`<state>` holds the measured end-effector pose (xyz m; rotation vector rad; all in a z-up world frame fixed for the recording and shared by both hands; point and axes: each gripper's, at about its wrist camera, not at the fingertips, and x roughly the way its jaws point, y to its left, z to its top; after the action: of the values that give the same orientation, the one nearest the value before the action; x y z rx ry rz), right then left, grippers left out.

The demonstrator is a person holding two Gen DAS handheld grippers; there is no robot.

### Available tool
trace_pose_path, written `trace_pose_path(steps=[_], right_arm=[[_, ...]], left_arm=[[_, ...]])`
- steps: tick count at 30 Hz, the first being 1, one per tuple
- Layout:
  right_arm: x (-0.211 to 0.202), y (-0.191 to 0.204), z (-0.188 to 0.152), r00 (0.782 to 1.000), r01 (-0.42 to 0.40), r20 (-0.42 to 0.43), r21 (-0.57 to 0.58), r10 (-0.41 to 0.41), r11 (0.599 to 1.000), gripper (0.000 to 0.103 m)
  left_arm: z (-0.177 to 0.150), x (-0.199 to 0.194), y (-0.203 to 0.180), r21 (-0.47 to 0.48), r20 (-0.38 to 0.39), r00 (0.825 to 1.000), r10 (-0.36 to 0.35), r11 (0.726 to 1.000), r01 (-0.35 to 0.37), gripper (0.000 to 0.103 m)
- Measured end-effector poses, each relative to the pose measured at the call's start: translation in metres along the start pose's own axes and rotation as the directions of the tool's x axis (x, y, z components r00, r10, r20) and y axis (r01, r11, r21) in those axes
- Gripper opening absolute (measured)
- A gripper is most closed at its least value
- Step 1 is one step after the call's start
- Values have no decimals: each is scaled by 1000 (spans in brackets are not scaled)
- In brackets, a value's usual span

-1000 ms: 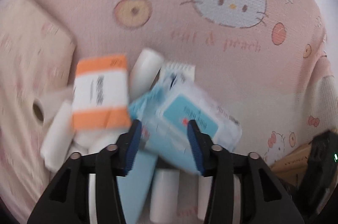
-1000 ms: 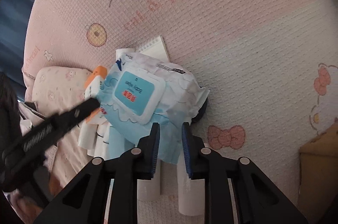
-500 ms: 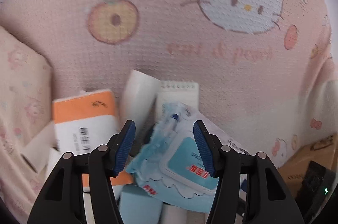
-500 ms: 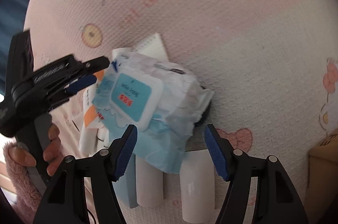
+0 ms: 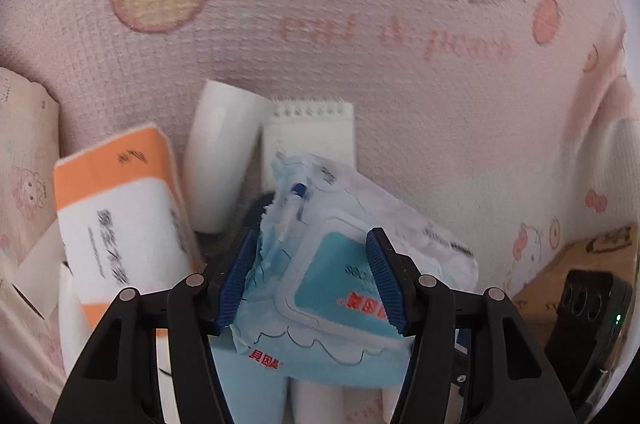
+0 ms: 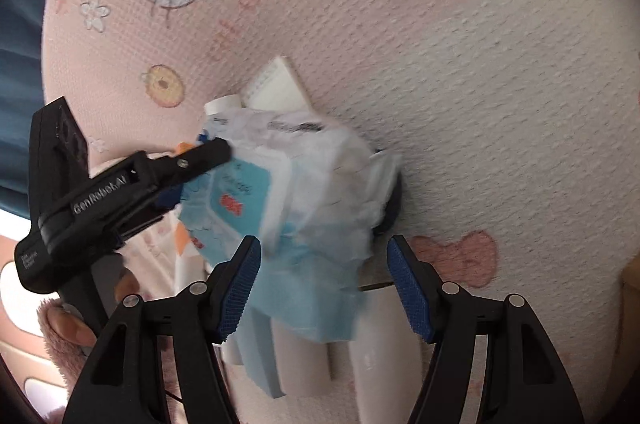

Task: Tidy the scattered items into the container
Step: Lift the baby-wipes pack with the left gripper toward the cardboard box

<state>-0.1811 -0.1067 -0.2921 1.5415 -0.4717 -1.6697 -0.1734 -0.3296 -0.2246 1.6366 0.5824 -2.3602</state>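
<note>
From the left wrist we see our left gripper (image 5: 312, 276), jaws wide, straddling a crinkly blue wipes pack (image 5: 340, 288) atop white rolls, beside an orange tissue pack (image 5: 120, 220) and spiral notepad (image 5: 312, 136); a cardboard box (image 5: 592, 256) shows only here.

From the right wrist, our right gripper (image 6: 324, 288) gapes wide just before the wipes pack (image 6: 280, 192) on the waffle-textured pink blanket (image 6: 460, 44).

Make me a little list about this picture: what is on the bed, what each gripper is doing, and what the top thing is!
surface: pink cartoon cat blanket
top thing: blue wet wipes pack
beside it: orange tissue pack, white notepad, white rolls
left gripper: jaws around the wipes pack, hold unclear
right gripper: open, near the wipes pack
container: cannot tell
</note>
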Motion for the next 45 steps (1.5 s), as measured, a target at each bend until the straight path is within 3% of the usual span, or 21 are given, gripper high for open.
trace_pose_path(steps=[1, 5, 9, 11, 15, 19, 26, 29, 36, 39, 45], right_arm=[[0, 2, -2, 1000, -17, -2, -10, 17, 1000, 64], [-3, 13, -10, 998, 53, 23, -66, -52, 996, 62], [-10, 11, -13, 997, 68, 36, -95, -65, 993, 51], [-14, 11, -16, 997, 78, 37, -111, -74, 991, 48], [-21, 25, -22, 992, 117, 65, -174, -107, 978, 48], [-33, 41, -29, 988, 143, 87, -231, -126, 962, 48], [-61, 49, -52, 986, 159, 94, -272, -138, 949, 48], [-67, 44, -66, 986, 165, 73, -282, -150, 945, 48], [-69, 22, -87, 978, 209, 34, -265, -207, 941, 48], [-65, 11, -91, 980, 197, 15, -245, -200, 949, 48], [-56, 14, -82, 976, 211, 4, -224, -216, 951, 49]], left_arm=[[-3, -1, -4, 12, -1, 1000, -3, 1000, 3, 61], [-15, -4, -13, 37, 31, 999, 30, 999, -31, 54], [-19, -9, -2, -40, 38, 999, -6, 999, 7, 39], [-16, -9, -1, -59, 36, 999, -34, 998, 36, 39], [-26, -20, -9, -30, 52, 999, 7, 1000, -5, 39], [-37, -40, -9, -64, 89, 996, -16, 998, 21, 39], [-73, -65, -11, -94, 115, 993, -37, 994, 48, 39], [-100, -63, -13, -121, 107, 994, -38, 991, 51, 39], [-152, -44, 3, -217, 41, 991, -125, 967, 130, 38], [-156, -43, 5, -230, 73, 989, -128, 963, 142, 38], [-154, -40, 19, -250, 42, 987, -156, 955, 162, 39]])
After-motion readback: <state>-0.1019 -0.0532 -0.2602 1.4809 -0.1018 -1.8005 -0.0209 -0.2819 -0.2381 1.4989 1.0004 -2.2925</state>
